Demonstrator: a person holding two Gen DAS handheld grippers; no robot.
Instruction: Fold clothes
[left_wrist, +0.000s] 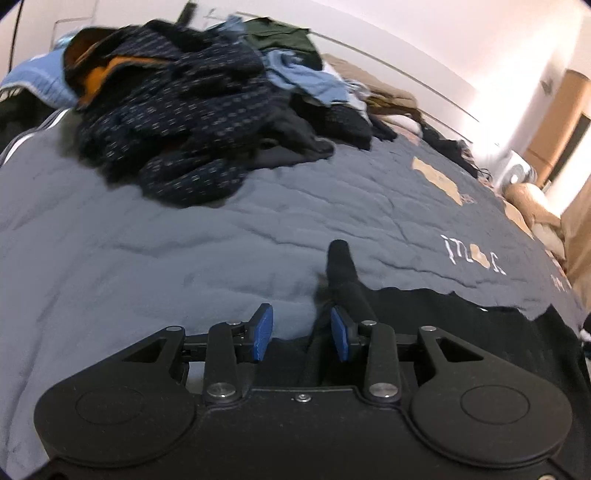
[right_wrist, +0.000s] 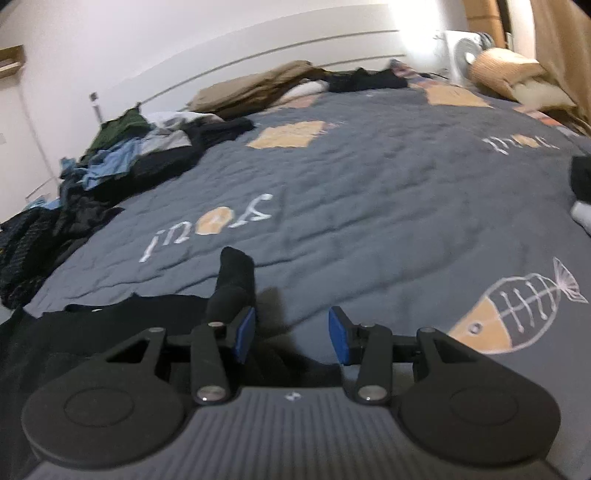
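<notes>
A black garment (left_wrist: 443, 314) lies flat on the grey quilt (left_wrist: 147, 258), spreading from the left gripper to the right. My left gripper (left_wrist: 302, 332) is open just above its edge. A raised ridge of the black cloth (left_wrist: 341, 266) stands by the right blue pad (left_wrist: 340, 334), and no pad presses on it. In the right wrist view the same garment (right_wrist: 110, 325) lies at lower left. My right gripper (right_wrist: 291, 336) is open, and a hump of black cloth (right_wrist: 236, 273) stands beside its left pad (right_wrist: 243, 334). Between its pads I see quilt and shadow.
A heap of unfolded clothes (left_wrist: 177, 122) covers the far left of the bed (right_wrist: 110, 158). Tan cloth and pillows (right_wrist: 258, 85) lie by the headboard. A white fan (right_wrist: 463, 51) stands beyond the far corner. A black and a white item (right_wrist: 583, 192) sit at the right edge.
</notes>
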